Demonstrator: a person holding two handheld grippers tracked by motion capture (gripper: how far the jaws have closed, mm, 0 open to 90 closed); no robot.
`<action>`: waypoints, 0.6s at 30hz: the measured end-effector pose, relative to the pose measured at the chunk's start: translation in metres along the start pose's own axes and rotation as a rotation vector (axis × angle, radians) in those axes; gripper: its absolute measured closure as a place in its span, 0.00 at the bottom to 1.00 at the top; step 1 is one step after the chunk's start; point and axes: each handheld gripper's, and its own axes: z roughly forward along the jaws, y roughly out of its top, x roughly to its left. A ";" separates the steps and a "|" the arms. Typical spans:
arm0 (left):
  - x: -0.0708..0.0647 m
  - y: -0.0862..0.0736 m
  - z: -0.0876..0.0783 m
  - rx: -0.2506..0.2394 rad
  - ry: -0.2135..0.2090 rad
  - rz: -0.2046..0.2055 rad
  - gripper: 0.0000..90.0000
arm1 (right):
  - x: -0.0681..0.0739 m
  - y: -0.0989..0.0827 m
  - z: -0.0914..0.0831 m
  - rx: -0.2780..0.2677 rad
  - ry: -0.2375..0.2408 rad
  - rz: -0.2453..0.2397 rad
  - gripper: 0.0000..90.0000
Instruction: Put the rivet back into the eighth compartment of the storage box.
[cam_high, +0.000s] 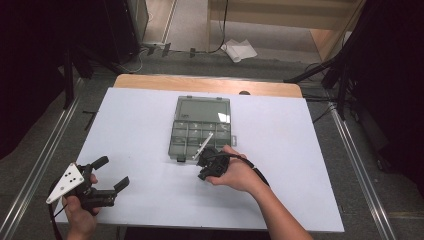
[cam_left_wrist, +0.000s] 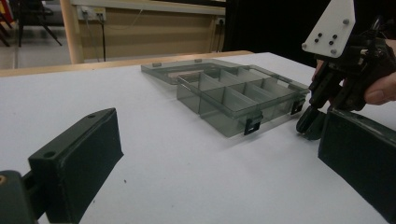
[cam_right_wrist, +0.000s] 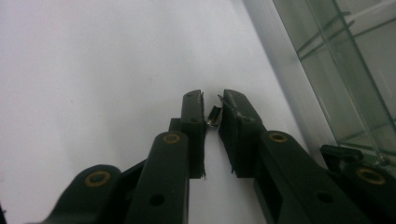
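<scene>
A smoky clear compartment box lies open mid-table, its lid flat behind it; several compartments look bare. My right gripper points down at the table just in front of the box's near edge. In the right gripper view its jaws stand almost together, pinching a small shiny metal piece at their tips, with the box wall to the right. The left gripper view shows that gripper touching down beside the box. My left gripper rests near the table's front left, open, nothing between its jaws.
The white tabletop has a wooden strip along its far edge. Dark stands and cables flank the table on both sides. A crumpled paper lies on the floor beyond.
</scene>
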 end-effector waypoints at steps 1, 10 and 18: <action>0.000 0.000 0.000 -0.001 0.000 0.000 0.00 | 0.000 0.000 0.000 -0.003 -0.002 -0.004 0.92; -0.001 0.000 0.000 0.001 0.000 0.002 0.00 | 0.001 -0.002 0.000 -0.013 -0.013 -0.019 0.93; -0.001 0.000 0.000 0.002 0.001 0.002 0.00 | -0.003 -0.003 -0.007 -0.036 -0.003 0.004 0.93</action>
